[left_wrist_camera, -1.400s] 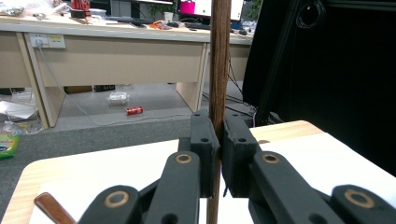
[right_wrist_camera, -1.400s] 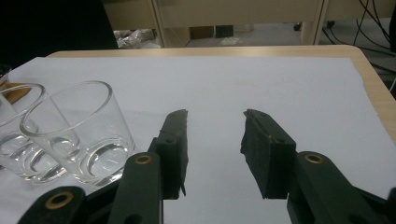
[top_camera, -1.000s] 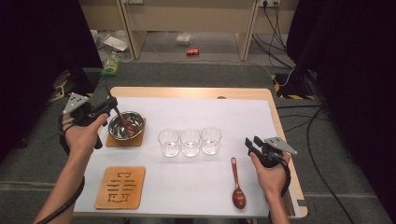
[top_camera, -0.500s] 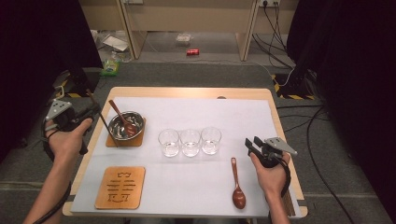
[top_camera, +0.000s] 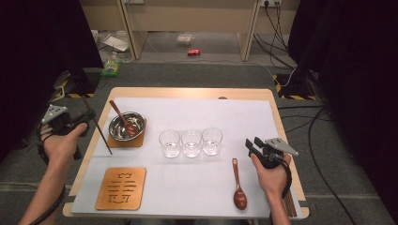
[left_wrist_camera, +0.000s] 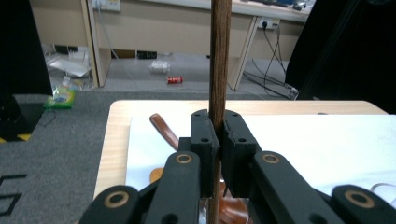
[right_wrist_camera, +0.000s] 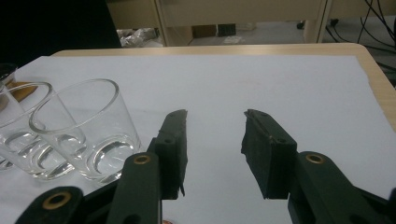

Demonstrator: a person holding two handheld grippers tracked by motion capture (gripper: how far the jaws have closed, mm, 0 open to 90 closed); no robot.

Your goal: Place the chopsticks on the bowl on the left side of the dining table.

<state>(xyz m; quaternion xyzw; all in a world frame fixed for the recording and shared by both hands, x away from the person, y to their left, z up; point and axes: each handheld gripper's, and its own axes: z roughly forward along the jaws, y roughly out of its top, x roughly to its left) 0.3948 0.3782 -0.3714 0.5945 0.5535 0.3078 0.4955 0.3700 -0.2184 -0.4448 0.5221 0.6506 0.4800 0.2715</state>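
Near edge: carved wooden coaster [top_camera: 121, 188] at front L, dark wooden spoon [top_camera: 239, 188] at front R, lying flat on white sheet [top_camera: 197, 187]. R gripper [top_camera: 254, 145] just R of spoon handle, jaws apart, nothing btwn. Mid: three empty glasses [top_camera: 190, 142] in row. L gripper [left_wrist_camera: 219, 140] off table's L edge, jaws clamped on thin wooden stick [top_camera: 99, 131]; stick's lower end over sheet beside metal bowl [top_camera: 126, 125]. Bowl sits on second coaster, holds brown spoon [top_camera: 121, 116].
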